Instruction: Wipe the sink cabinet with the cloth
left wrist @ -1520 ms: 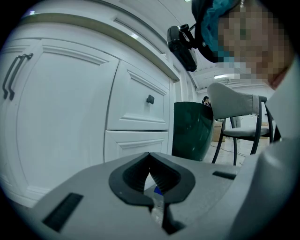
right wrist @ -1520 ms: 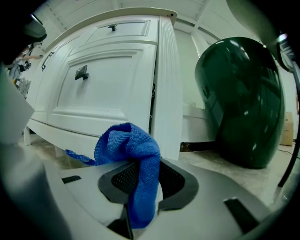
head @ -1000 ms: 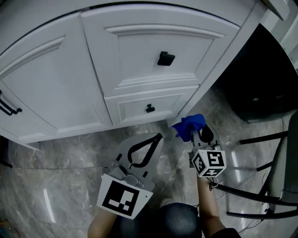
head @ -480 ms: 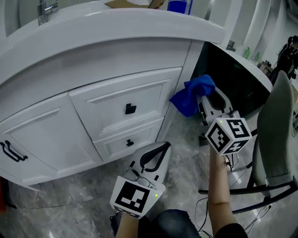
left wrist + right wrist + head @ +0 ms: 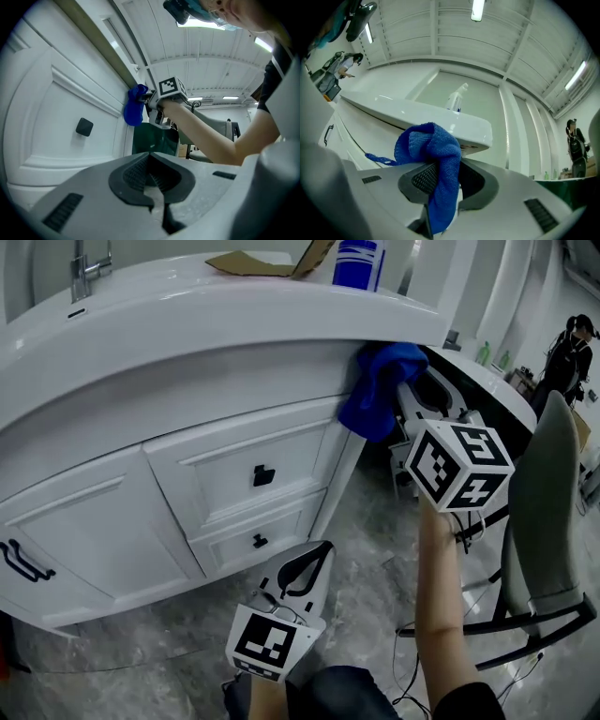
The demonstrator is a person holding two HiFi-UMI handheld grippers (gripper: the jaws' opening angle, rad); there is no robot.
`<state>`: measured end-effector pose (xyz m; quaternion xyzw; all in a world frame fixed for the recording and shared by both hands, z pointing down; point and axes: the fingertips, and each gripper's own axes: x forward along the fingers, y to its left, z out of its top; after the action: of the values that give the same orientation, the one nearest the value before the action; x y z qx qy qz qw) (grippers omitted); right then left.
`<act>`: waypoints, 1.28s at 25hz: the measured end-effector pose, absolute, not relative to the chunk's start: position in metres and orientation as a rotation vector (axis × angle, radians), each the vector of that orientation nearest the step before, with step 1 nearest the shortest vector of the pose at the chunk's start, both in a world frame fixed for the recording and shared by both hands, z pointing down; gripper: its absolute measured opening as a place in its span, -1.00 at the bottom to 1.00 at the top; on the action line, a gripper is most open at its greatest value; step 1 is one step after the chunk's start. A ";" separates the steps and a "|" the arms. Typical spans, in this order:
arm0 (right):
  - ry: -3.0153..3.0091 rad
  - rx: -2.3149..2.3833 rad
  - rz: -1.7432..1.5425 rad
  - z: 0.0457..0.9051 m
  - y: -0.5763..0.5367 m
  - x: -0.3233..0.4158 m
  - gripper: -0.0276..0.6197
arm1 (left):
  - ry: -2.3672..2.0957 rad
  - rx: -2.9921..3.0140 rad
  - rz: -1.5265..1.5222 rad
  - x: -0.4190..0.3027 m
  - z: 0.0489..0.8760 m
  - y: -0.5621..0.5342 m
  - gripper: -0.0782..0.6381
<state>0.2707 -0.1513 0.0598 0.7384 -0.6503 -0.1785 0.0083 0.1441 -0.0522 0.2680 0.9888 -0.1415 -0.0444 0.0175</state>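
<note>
Holding the crumpled blue terry cloth (image 5: pixel 373 397) in your right gripper (image 5: pixel 410 397), you have it up against the right-hand corner of the white panelled sink cabinet (image 5: pixel 141 502), just beneath the overhanging edge of the curved white desk (image 5: pixel 234 310) that tops it. Your right gripper's fingers (image 5: pixel 423 177) are closed on the cloth: a fold of it runs down between the ribbed black pads, and the rest bunches above them. Your left gripper (image 5: pixel 319 551) hangs low in front of you over the grey marbled floor (image 5: pixel 375 559), well apart from the cloth. It points towards the cabinet's lower drawer with its small black knob (image 5: pixel 260 541); its fingers (image 5: pixel 136 172) are drawn together at the tips with nothing held between them. Above that drawer sits a larger drawer with a square black knob (image 5: pixel 263 475). On the desk lie a flat piece of brown cardboard (image 5: pixel 258 262) and a blue and white bottle (image 5: pixel 359 259), with a chrome tap (image 5: pixel 89 268) further left. To your right stands a grey chair (image 5: pixel 539 512).
</note>
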 end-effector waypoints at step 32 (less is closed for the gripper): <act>-2.016 2.300 -0.560 0.130 -0.153 0.281 -0.55 | -0.843 2.970 -0.086 0.095 0.291 -0.104 -0.77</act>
<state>0.2809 -0.1530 0.1297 0.7396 -0.6483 -0.1801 0.0160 0.0952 -0.1042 0.2906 0.9613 -0.2729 -0.0279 0.0264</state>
